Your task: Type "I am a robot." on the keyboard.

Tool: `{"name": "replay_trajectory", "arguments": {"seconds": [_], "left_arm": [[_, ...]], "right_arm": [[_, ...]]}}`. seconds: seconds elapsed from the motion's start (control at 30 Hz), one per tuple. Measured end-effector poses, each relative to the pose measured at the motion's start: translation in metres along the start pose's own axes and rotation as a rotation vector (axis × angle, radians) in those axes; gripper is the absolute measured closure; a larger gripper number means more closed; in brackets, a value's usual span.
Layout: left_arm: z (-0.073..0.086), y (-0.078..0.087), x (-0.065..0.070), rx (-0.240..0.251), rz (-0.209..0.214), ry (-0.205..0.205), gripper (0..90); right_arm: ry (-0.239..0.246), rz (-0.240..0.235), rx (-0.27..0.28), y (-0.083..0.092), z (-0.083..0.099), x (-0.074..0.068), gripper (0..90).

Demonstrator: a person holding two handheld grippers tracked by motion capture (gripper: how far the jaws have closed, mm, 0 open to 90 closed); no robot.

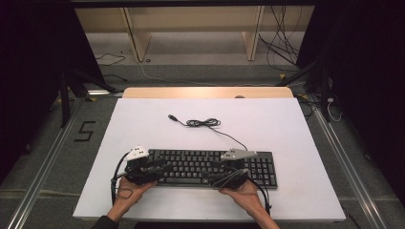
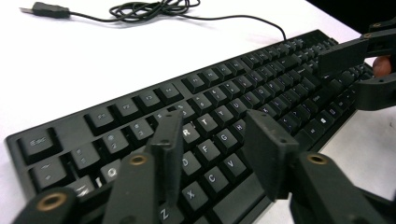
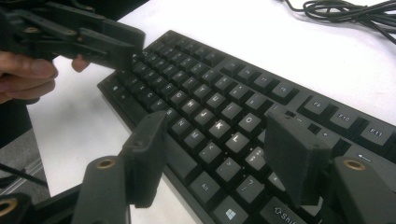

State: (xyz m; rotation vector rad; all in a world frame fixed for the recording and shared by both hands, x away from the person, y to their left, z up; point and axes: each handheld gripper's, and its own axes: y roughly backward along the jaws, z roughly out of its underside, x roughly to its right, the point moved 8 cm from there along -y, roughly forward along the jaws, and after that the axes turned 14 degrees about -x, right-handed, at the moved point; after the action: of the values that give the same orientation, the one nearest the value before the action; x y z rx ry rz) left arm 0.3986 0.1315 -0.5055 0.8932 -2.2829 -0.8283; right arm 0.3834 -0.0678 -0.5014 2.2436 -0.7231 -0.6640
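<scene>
A black keyboard point(image 1: 191, 160) lies near the front of the white table top point(image 1: 143, 119), its cable point(image 1: 203, 123) coiled behind it and ending in a USB plug point(image 1: 173, 117). My left gripper point(image 1: 162, 167) hovers over the keyboard's left end. In the left gripper view its jaws point(image 2: 215, 119) stand open above the letter keys point(image 2: 210, 149), gripping nothing. My right gripper point(image 1: 210, 171) is over the keyboard's right-middle and points left. In the right gripper view the right gripper point(image 3: 217, 121) is open over the keys point(image 3: 219, 126), nothing between its jaws.
The coiled cable point(image 2: 149, 9) and plug point(image 2: 46, 9) lie on bare white surface behind the keyboard. The right gripper point(image 2: 355, 51) reaches in over the number pad; the left gripper point(image 3: 93, 37) and its hand point(image 3: 23, 70) are near the keyboard's far corner. A wooden strip point(image 1: 207, 92) edges the table's back.
</scene>
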Motion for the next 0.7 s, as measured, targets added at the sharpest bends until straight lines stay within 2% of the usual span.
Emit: {"name": "replay_trajectory", "arguments": {"seconds": [0.13,0.27,0.37,0.53,0.63,0.7], "left_arm": [[-0.004,-0.005,0.003,-0.018,0.014,-0.008,65.3],[-0.011,-0.012,0.006,-0.030,0.011,-0.021,73.7],[-0.015,-0.019,0.009,-0.044,0.008,-0.046,78.6],[-0.018,-0.029,0.008,-0.064,-0.004,-0.052,85.9],[-0.021,-0.034,0.009,-0.066,-0.008,-0.046,88.6],[-0.022,-0.039,0.009,-0.084,-0.011,-0.043,88.9]], "right_arm": [[-0.001,-0.002,-0.002,0.001,0.002,-0.001,40.0],[0.002,-0.003,0.001,0.002,0.004,-0.001,39.8],[0.007,-0.002,0.002,0.003,0.005,-0.002,39.3],[0.013,-0.002,0.001,0.004,0.007,-0.004,38.6],[0.017,0.000,0.005,0.005,0.008,-0.004,37.4],[0.019,0.002,0.006,0.006,0.008,-0.005,36.7]]}}
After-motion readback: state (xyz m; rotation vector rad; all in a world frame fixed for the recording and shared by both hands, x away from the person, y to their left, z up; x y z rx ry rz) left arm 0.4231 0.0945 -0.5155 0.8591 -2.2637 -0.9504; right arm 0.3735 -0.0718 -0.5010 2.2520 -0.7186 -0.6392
